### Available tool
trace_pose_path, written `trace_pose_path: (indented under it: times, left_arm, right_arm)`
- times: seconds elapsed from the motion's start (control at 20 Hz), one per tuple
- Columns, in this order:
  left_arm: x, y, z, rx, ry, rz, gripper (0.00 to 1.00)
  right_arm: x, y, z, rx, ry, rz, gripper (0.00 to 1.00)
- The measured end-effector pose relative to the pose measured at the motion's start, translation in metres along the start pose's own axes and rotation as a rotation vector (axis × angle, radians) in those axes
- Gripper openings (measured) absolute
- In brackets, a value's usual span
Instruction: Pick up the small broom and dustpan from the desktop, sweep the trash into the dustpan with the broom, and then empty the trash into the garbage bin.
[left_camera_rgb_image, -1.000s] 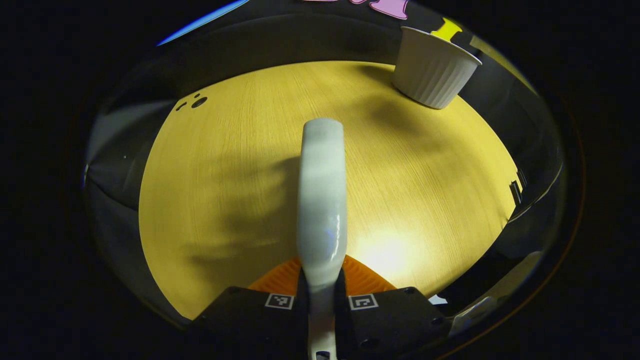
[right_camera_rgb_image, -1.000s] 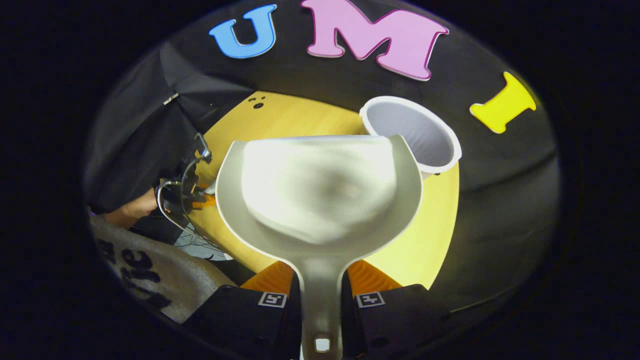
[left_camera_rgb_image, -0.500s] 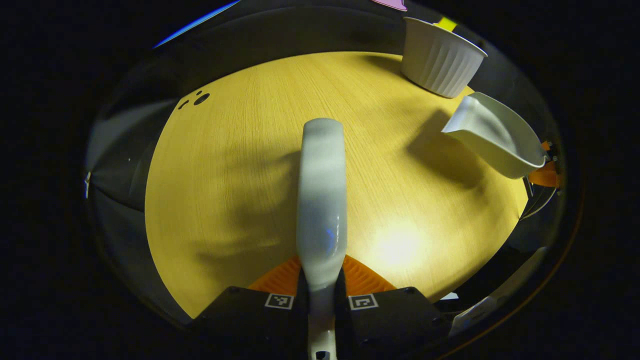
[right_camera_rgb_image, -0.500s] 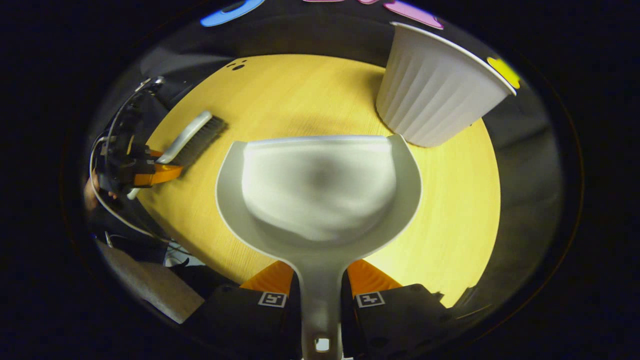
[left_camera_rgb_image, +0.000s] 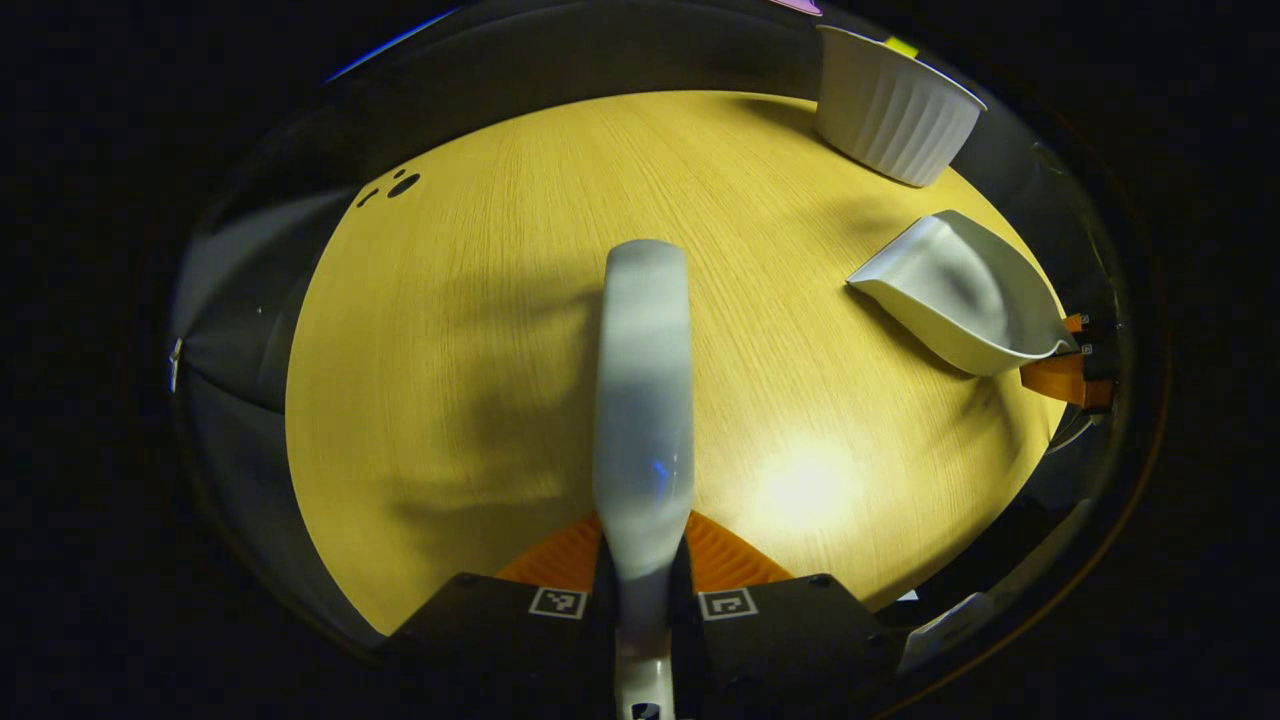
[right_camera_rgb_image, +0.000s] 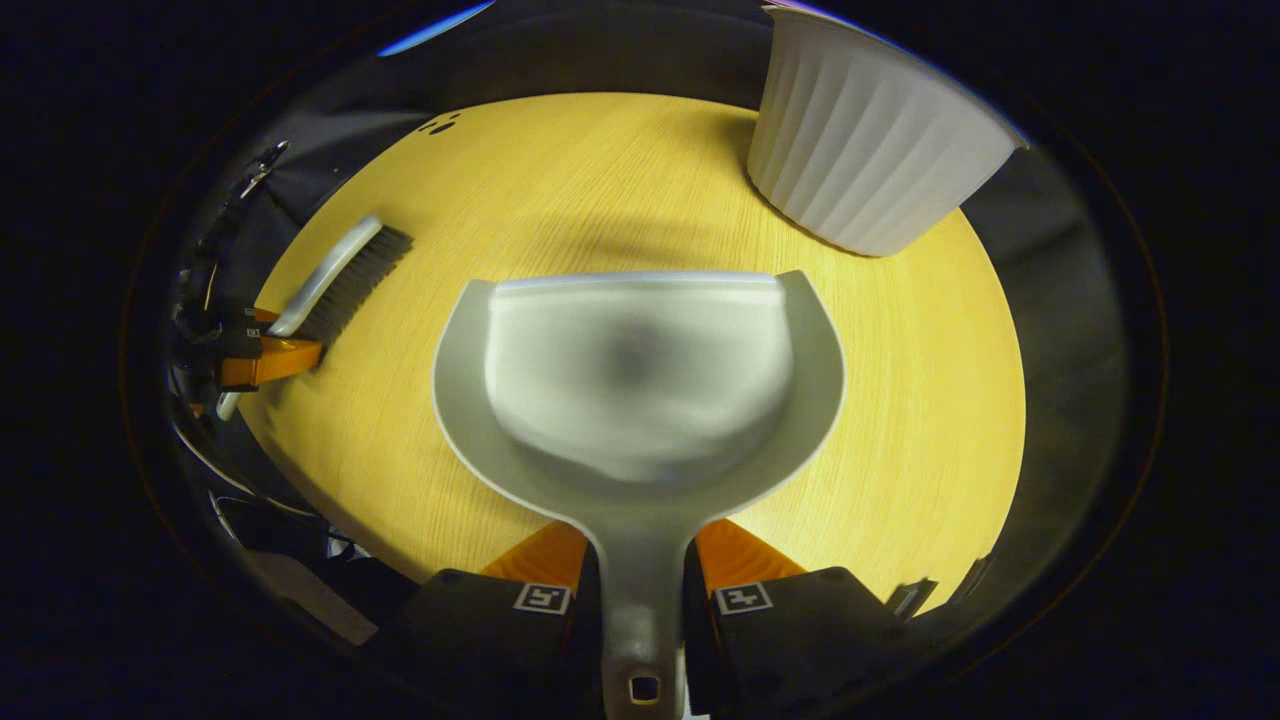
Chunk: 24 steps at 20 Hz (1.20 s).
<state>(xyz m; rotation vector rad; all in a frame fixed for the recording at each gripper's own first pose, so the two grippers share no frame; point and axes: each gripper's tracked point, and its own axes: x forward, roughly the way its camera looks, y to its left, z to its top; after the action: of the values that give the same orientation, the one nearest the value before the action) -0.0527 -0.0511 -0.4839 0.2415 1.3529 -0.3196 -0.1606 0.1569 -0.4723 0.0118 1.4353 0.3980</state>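
Left tool (left_camera_rgb_image: 642, 590) clamped on broom (left_camera_rgb_image: 643, 400) handle, frame centre; right tool (right_camera_rgb_image: 640, 590) clamped on dustpan (right_camera_rgb_image: 640, 390) handle, low centre. Likely light, stiff, smooth plastic; best gripped by handles. Bin (right_camera_rgb_image: 870, 160) upper right on worktop (right_camera_rgb_image: 900, 400).

The round worktop (left_camera_rgb_image: 480, 330) of pale yellow wood grain has three small dark holes (left_camera_rgb_image: 392, 188) near its far left edge.
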Motion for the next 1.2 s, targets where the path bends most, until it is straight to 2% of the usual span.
trace_pose_path:
  times: [0.25, 0.4, 0.45, 0.5, 0.55, 0.6, 0.7, 0.8, 1.0, 1.2]
  left_arm:
    - [0.0, 0.001, -0.001, -0.001, 0.005, 0.014, 0.29]
    - [-0.004, 0.006, 0.003, 0.025, -0.009, 0.044, 0.3]
    - [-0.005, 0.005, 0.003, 0.033, -0.009, 0.047, 0.24]
    - [-0.007, 0.005, 0.003, 0.038, -0.009, 0.049, 0.31]
    - [-0.009, 0.005, 0.002, 0.041, -0.01, 0.051, 0.25]
    - [-0.013, 0.005, 0.002, 0.042, -0.011, 0.055, 0.32]
    - [-0.022, 0.005, 0.003, 0.035, -0.021, 0.051, 0.33]
    - [-0.035, 0.006, 0.006, 0.021, -0.045, 0.051, 0.33]
    - [-0.078, 0.008, 0.037, -0.001, -0.192, 0.063, 0.32]
    - [-0.143, -0.011, 0.101, -0.039, -0.486, 0.014, 0.32]
  right_arm:
    - [0.005, 0.007, 0.0, -0.004, -0.015, 0.017, 0.41]
    - [-0.007, 0.007, -0.002, 0.035, -0.011, 0.039, 0.44]
    - [-0.01, 0.006, -0.002, 0.048, -0.007, 0.049, 0.44]
    - [-0.014, 0.006, -0.002, 0.058, -0.007, 0.058, 0.48]
    - [-0.019, 0.006, -0.003, 0.063, -0.007, 0.064, 0.48]
    - [-0.025, 0.005, -0.002, 0.064, -0.013, 0.065, 0.48]
    - [-0.039, 0.006, 0.001, 0.07, -0.037, 0.075, 0.39]
    - [-0.056, 0.005, 0.007, 0.088, -0.077, 0.086, 0.41]
    - [-0.102, 0.006, 0.041, 0.126, -0.235, 0.097, 0.42]
    - [-0.149, 0.006, 0.079, 0.099, -0.444, 0.074, 0.42]
